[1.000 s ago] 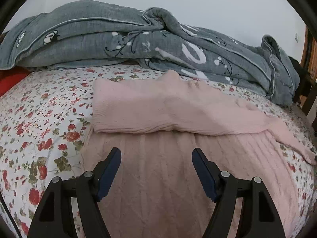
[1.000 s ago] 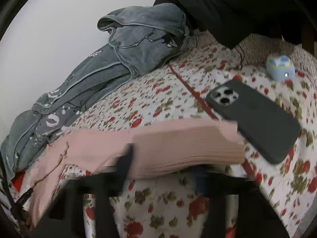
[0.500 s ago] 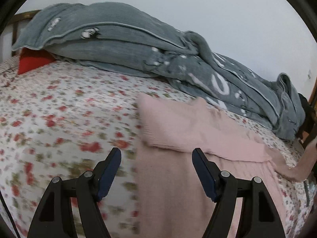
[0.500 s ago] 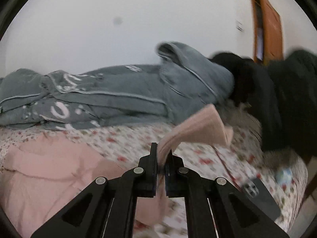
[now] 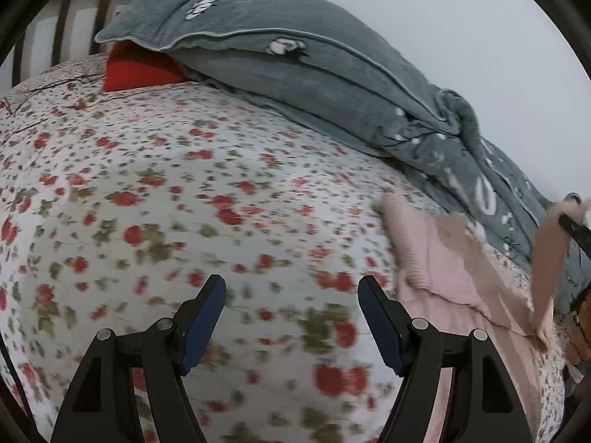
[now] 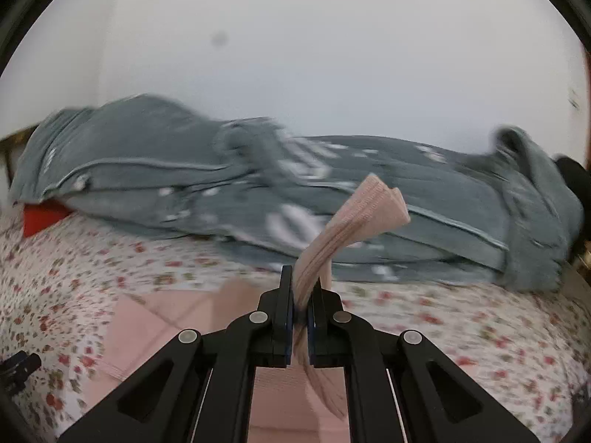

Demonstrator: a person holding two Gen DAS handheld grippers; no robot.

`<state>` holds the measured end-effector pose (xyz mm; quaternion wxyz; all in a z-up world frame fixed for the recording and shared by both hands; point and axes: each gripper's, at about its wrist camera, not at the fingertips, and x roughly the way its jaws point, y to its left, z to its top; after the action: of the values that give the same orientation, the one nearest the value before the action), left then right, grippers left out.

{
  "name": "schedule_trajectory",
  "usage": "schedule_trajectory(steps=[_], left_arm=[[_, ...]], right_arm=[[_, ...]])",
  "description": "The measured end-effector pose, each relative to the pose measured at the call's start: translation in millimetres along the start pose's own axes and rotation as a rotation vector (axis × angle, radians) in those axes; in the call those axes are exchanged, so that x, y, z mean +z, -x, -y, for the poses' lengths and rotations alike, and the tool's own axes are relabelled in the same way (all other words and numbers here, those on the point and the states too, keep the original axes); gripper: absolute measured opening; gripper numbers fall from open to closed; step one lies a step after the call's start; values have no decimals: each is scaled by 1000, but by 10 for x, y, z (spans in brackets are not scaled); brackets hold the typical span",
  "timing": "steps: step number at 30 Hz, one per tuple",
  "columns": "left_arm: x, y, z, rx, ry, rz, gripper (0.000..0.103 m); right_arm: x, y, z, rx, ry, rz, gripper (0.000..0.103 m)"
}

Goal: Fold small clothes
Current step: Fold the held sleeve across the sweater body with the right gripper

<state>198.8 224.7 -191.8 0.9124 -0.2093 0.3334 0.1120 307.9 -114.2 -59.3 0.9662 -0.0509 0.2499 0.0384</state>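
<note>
A pink knit sweater (image 5: 439, 269) lies on the floral bedsheet (image 5: 184, 199), at the right of the left wrist view. My left gripper (image 5: 291, 317) is open and empty over bare sheet, left of the sweater. My right gripper (image 6: 303, 291) is shut on the sweater's pink sleeve (image 6: 354, 221), which sticks up past the jaws, above the sweater body (image 6: 162, 317). In the left wrist view the lifted sleeve (image 5: 546, 251) hangs at the far right.
A grey quilt (image 5: 332, 85) is heaped along the far side of the bed by the wall; it also shows in the right wrist view (image 6: 258, 192). A red pillow (image 5: 136, 70) and a wooden headboard (image 5: 66, 11) are at the left.
My left gripper swung left off the sweater onto bare sheet. My right gripper gripped the sleeve cuff, lifted it and carried it left over the sweater body.
</note>
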Motion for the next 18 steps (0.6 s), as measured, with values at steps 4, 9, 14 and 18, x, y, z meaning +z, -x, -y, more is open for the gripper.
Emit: schedule_trajectory(steps=[4,9,14,18], left_arm=[[26,-37,-122,35,20,-16,72],[20,-50,-127,53,-1,-23,72],[17,-35,-101,54,-19,-18,73],[11,-29,-68,51,-28,-18,73]], right_arm=[[-65,-250,-784,93,82,-24,6],[-388,-535,-1374,155,167,-121,6],[-544,-644,-1524,212,163,-182,10],[-589,-697,-1579,275,169,-212,18]])
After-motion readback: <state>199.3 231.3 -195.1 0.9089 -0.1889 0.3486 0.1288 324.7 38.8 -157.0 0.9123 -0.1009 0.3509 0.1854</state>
